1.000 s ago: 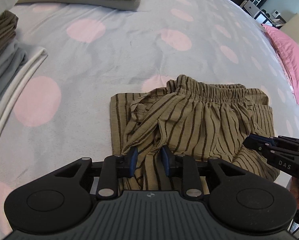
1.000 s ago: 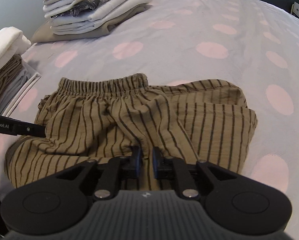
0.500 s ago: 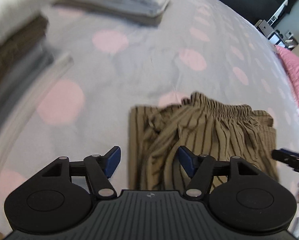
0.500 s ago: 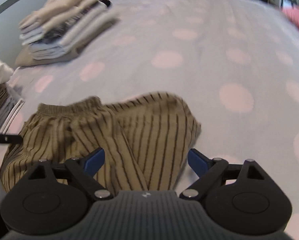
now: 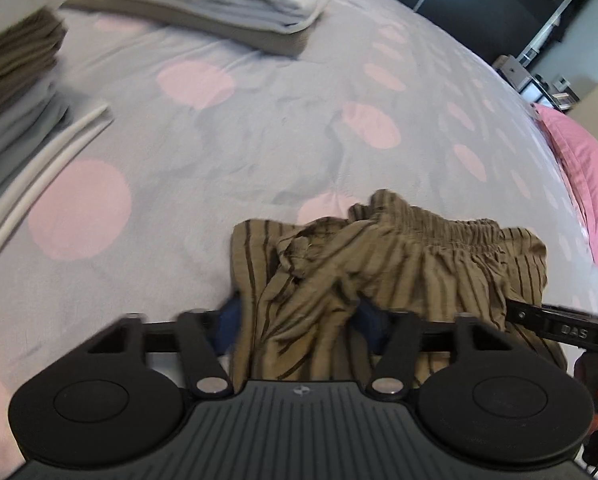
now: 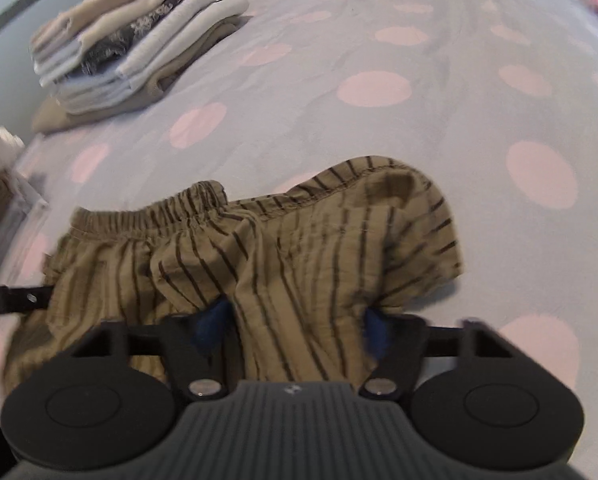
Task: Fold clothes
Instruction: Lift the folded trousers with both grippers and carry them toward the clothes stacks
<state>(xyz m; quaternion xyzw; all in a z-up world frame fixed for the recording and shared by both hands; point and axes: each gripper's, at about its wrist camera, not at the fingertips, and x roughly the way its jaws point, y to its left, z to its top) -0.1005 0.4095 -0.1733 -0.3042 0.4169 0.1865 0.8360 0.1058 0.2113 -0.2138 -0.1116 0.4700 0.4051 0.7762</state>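
Two handheld claws closing on a pair of striped shorts lying on a bed with a polka-dot cover.

The bed (image 5: 259,148), covered in lilac fabric with pink dots, fills both views; a stack of folded clothes (image 6: 131,48) sits at its far side, well apart from the work. Near the cameras lie the olive striped shorts (image 6: 299,240), partly folded, elastic waistband on the far edge, one leg doubled over. The cloth looks thin, light and limp, so it will likely sag and slide unless taken by a thick edge or fold. The left claw (image 5: 299,320) and right claw (image 6: 295,320) each have a bunched near edge of the shorts between their blue pads, jaws half apart and closing; the pictures are blurred, but the pads do not seem to press the cloth yet.
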